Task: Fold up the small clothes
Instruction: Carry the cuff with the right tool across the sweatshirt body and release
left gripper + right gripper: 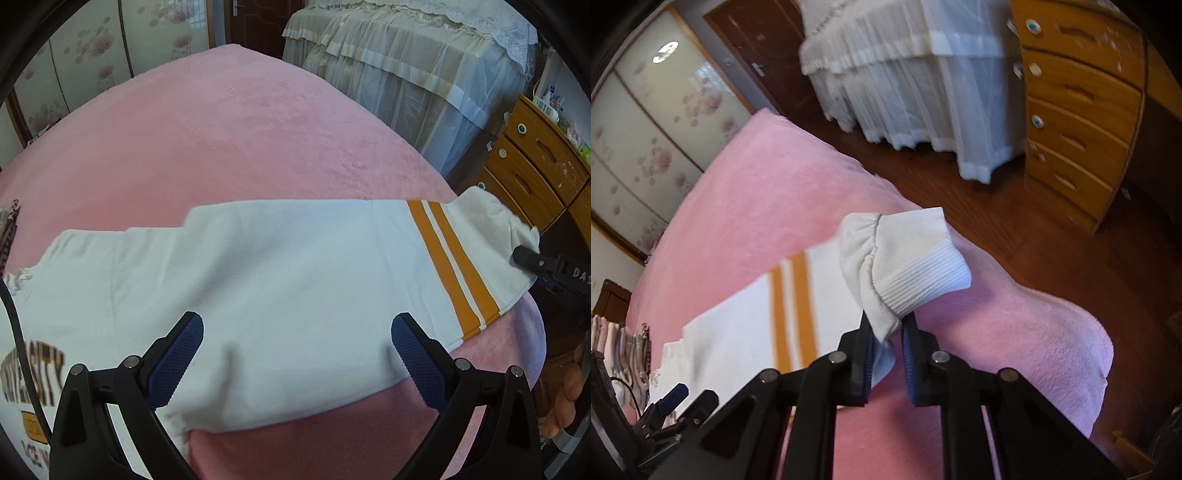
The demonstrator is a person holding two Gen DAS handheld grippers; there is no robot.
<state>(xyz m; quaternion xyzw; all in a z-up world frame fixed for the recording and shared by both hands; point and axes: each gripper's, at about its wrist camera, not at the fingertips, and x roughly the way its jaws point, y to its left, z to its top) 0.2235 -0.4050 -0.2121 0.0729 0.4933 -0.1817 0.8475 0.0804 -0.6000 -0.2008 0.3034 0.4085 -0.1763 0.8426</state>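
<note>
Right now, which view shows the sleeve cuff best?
Right wrist view: the ribbed cuff fills the centre, bunched and pinched in the right hand-held gripper. Left wrist view shows only its far, small edge at the frame's right, partly hidden by that gripper's tip.

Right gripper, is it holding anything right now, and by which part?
Yes. The right gripper pinches the white sweatshirt's sleeve just behind its ribbed cuff. The left gripper is open above the sleeve, holding nothing.
</note>
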